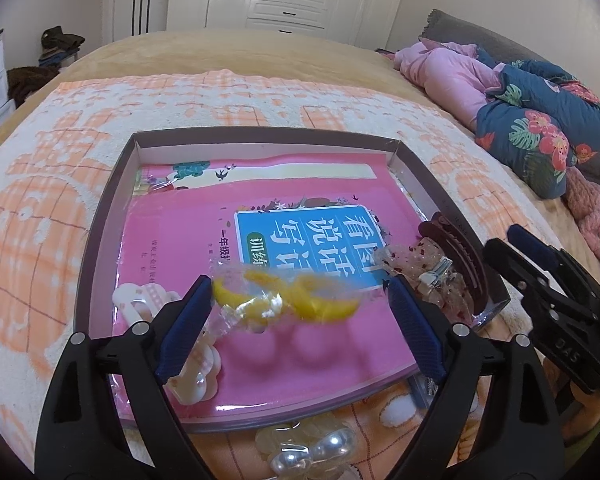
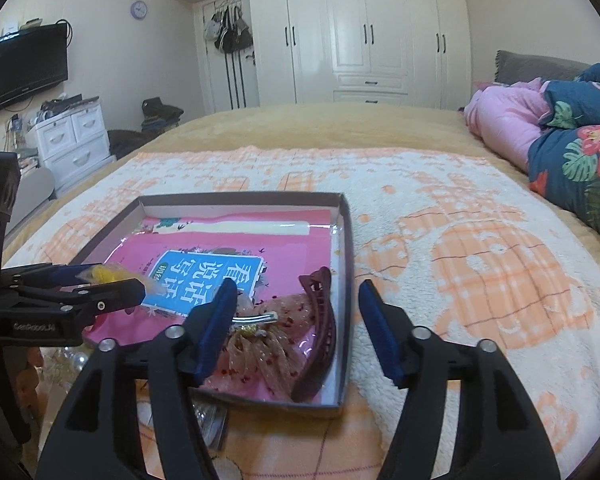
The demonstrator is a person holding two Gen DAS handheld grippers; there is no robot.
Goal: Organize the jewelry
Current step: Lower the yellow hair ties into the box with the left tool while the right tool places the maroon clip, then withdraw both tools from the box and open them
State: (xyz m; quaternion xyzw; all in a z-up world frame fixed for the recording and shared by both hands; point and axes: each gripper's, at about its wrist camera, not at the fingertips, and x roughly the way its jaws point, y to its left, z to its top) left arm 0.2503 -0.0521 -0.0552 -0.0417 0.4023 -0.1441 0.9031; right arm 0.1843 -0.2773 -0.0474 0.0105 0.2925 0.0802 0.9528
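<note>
Left gripper (image 1: 300, 292) has its jaws spread wide around a blurry yellow hair piece in clear wrap (image 1: 288, 296), not pinching it, over the pink book (image 1: 188, 232) in the shallow box (image 1: 112, 200). Right gripper (image 2: 298, 320) is also wide open, holding nothing. A maroon claw clip (image 2: 320, 332) and sheer bow clip (image 2: 260, 344) sit at the box's 4 o'clock corner; a cream clip (image 1: 140, 300) at 8.

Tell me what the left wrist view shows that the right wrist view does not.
Only the left wrist view: a cream flower clip in the box's near-left corner. Only the right wrist view: a TV and a wall clock. Both: the box with the pink book, the maroon claw clip, the sheer bow, and a yellow wrapped piece between the left gripper's open fingers.
</note>
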